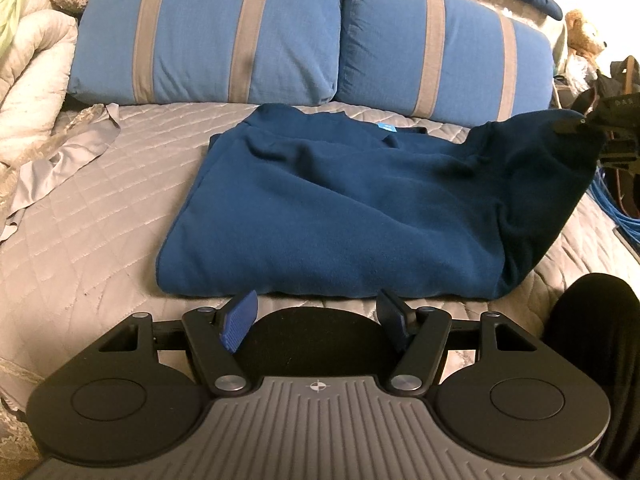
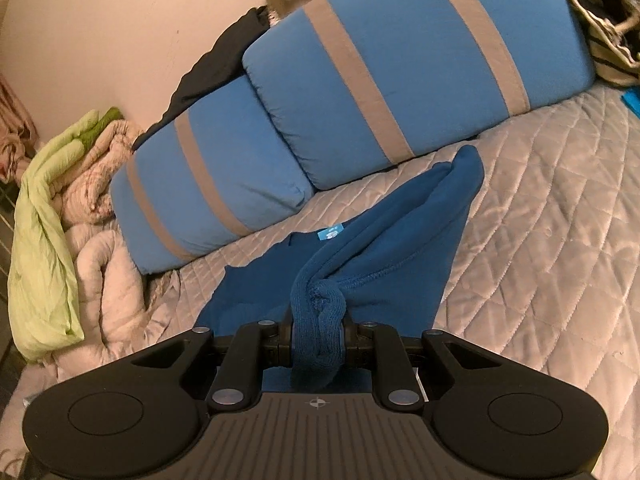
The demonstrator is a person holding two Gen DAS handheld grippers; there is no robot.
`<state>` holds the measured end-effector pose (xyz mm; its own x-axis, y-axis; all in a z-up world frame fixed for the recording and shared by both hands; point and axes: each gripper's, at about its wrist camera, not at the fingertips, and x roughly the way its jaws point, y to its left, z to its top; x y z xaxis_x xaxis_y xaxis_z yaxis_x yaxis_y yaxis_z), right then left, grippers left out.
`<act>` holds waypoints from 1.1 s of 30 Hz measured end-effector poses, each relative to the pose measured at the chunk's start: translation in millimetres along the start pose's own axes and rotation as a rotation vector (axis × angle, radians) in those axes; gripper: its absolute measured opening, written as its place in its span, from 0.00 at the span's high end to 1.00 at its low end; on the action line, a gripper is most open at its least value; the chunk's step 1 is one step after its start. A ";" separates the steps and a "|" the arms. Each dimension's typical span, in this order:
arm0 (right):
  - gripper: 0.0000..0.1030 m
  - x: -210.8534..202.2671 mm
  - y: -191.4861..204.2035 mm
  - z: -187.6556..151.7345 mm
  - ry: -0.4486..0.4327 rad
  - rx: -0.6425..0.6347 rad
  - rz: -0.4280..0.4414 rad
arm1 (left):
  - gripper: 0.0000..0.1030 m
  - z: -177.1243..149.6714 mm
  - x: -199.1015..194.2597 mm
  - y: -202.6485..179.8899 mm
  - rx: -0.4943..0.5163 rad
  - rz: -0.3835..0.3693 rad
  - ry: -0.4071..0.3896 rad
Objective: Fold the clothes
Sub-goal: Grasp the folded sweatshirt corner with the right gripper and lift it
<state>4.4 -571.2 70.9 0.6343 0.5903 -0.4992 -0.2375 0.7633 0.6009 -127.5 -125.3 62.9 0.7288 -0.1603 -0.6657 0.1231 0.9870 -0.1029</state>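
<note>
Two grippers over quilted bed [image 1: 100,200]. Left gripper [image 1: 318,316] at 6 o'clock of navy sweater [image 1: 340,208], fingers apart, gripping nothing. Sweater lies mid-bed below striped pillows [image 1: 208,40]. Right gripper [image 2: 319,334] at 3 o'clock, fingers clamped on ribbed cuff [image 2: 318,316], sleeve lifted.

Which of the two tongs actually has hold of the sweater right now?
The right tongs: they are shut on the ribbed cuff of the navy sweater. The left tongs are open, just short of its near hem.
</note>
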 end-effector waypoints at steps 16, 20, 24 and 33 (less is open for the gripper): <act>0.81 37.8 73.8 7.4 0.070 -0.148 0.055 | 0.37 2.7 -28.7 50.1 -0.173 0.000 -0.094; 0.82 54.7 124.2 7.4 0.084 -0.251 0.132 | 0.37 0.9 -35.0 73.4 -0.195 0.066 -0.100; 0.82 93.9 196.2 -21.8 0.123 -0.431 0.201 | 0.37 -9.6 -36.3 99.3 -0.260 0.127 -0.085; 0.80 211.0 275.5 -151.4 0.333 -0.849 0.094 | 0.37 -35.8 -47.7 119.8 -0.334 0.144 -0.050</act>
<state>-38.6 -196.6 36.6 0.3714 0.6043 -0.7049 -0.8219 0.5672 0.0533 -171.7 0.9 55.9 0.7559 -0.0119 -0.6546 -0.2036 0.9459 -0.2524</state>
